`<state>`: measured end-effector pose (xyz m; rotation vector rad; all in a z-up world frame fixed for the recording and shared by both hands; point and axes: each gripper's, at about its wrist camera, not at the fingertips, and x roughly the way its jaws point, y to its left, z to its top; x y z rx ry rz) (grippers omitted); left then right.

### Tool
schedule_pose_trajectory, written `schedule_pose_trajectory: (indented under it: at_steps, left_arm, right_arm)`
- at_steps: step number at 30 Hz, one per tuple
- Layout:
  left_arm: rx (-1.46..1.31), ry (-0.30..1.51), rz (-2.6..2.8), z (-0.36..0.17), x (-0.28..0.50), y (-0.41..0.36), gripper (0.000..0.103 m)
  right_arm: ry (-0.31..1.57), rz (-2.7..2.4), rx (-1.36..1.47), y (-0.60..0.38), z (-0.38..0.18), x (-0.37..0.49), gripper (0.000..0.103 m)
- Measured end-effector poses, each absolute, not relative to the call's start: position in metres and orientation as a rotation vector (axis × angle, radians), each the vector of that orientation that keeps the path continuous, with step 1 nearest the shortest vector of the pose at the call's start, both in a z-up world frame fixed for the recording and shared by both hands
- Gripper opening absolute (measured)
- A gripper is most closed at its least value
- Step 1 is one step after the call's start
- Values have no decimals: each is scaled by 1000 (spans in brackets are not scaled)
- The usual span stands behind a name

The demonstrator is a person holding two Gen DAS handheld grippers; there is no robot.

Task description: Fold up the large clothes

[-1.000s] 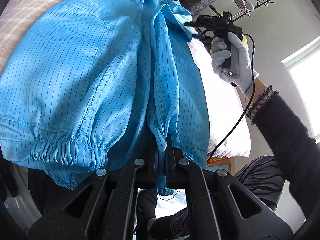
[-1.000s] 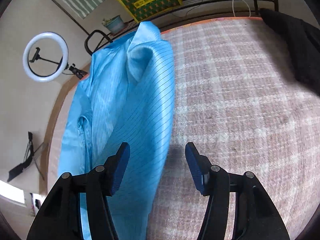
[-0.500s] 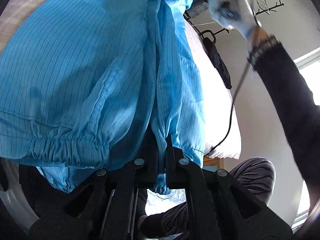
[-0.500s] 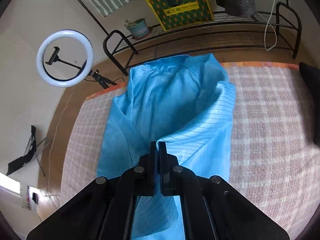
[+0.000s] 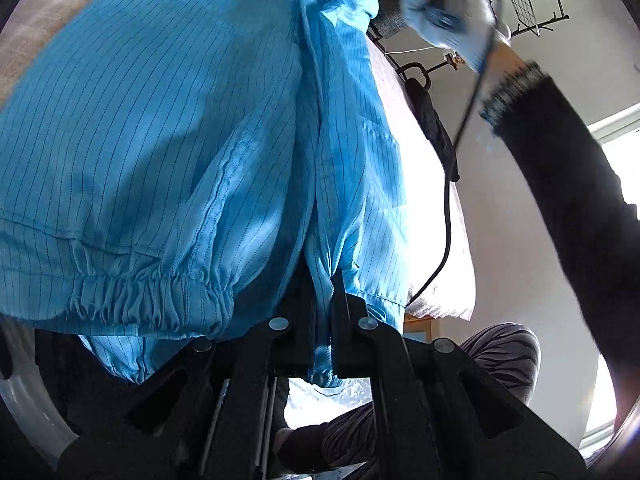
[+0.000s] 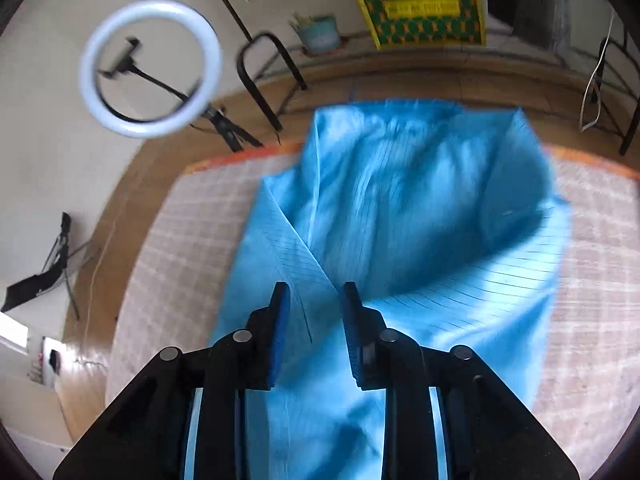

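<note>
- Blue pinstriped garment [image 6: 400, 240] lies on the checked blanket [image 6: 592, 300], partly folded over.
- We see the left gripper [image 5: 320, 320] clamped on a bunched fold at the hem.
- We see the right gripper [image 6: 314, 304] part-open, fabric between its fingers, ungripped.

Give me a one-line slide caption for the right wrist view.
Open right gripper poised over a fold of the blue pinstriped garment spread on the checked bed cover.

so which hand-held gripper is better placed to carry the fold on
Left. The left hand-held gripper is shut on the blue garment hem; the right hand-held gripper stands open above the cloth, holding nothing.
</note>
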<state>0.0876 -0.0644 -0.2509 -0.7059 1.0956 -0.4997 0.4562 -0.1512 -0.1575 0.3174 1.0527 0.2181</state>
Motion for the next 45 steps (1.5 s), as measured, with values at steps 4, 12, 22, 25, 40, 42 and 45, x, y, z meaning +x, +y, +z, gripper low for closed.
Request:
schedule_pose_trajectory:
  at_steps: [4, 12, 22, 25, 40, 42, 45]
  left_arm:
    - [-702, 1074, -506, -241, 85, -63, 3]
    - [-715, 1066, -484, -233, 83, -51, 3]
    - [-471, 1013, -449, -189, 39, -30, 14]
    - [-365, 944, -340, -175, 39, -6, 14]
    - [-263, 1055, -429, -226, 78, -63, 14]
    - [-272, 1028, -424, -212, 69, -49, 14]
    - [-304, 984, -402, -193, 56, -18, 15]
  right_arm:
    - [983, 264, 356, -179, -108, 390, 25]
    - [976, 189, 290, -196, -95, 212, 35]
    - [1118, 148, 228, -168, -188, 73, 38]
    - [1088, 162, 270, -163, -195, 56, 38]
    - [1078, 341, 240, -91, -223, 74, 37]
    - [1110, 327, 184, -84, -231, 76, 37]
    - [1092, 343, 202, -92, -218, 68, 37]
